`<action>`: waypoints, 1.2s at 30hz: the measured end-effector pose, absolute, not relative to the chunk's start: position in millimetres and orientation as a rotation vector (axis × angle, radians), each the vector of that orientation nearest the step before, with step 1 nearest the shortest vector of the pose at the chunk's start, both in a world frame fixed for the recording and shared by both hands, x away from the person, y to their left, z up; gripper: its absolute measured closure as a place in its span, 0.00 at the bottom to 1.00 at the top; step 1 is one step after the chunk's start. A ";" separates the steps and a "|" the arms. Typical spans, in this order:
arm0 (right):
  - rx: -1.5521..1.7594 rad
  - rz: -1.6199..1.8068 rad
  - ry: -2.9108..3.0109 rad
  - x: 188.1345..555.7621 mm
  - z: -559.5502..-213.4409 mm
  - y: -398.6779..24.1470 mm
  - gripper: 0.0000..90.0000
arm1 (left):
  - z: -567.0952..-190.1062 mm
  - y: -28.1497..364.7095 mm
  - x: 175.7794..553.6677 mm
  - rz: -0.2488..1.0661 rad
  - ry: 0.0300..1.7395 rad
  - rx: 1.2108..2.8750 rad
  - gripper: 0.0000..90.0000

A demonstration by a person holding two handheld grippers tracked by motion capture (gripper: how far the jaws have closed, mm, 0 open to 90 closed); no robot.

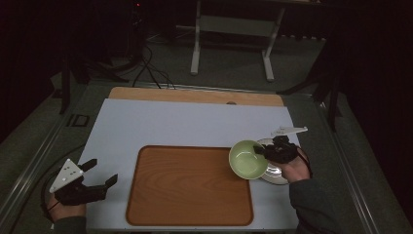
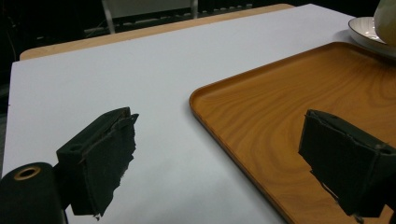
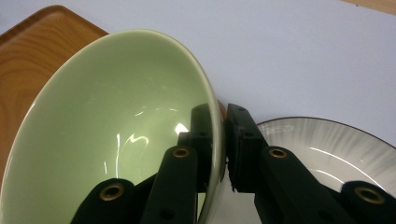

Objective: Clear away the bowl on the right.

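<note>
A pale green bowl (image 1: 246,159) hangs tilted over the right edge of the wooden tray (image 1: 185,190), partly above a white plate (image 1: 276,174) with a dark rim. My right gripper (image 1: 260,151) is shut on the bowl's rim. In the right gripper view one jaw sits inside the green bowl (image 3: 112,130) and the other outside, with the plate (image 3: 336,149) below. My left gripper (image 1: 100,176) stands open near the table's front left corner, nothing between its fingers (image 2: 100,158). The left gripper view shows the tray (image 2: 289,107) ahead to the right.
A white mat (image 1: 195,126) covers most of the wooden tabletop (image 1: 195,95). Beyond the far edge stand a table frame (image 1: 234,34) and cables (image 1: 146,68) on a dark floor. Metal rails run along both sides of the table.
</note>
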State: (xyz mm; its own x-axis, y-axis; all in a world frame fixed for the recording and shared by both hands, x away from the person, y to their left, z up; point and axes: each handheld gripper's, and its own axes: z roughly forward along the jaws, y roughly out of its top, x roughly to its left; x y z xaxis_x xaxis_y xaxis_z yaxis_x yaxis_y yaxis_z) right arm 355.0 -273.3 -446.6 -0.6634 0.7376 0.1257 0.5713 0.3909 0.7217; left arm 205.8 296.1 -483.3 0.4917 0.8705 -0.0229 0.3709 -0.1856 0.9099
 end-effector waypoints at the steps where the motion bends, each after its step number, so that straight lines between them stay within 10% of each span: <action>1: 1.162 1.136 2.434 354.9 -446.5 -272.2 0.91 | -483.2 296.2 205.8 0.649 1.050 1.770 0.11; 36: 1.107 1.216 2.489 353.5 -451.4 -234.3 0.91 | -482.7 296.7 205.4 0.658 1.049 1.766 0.11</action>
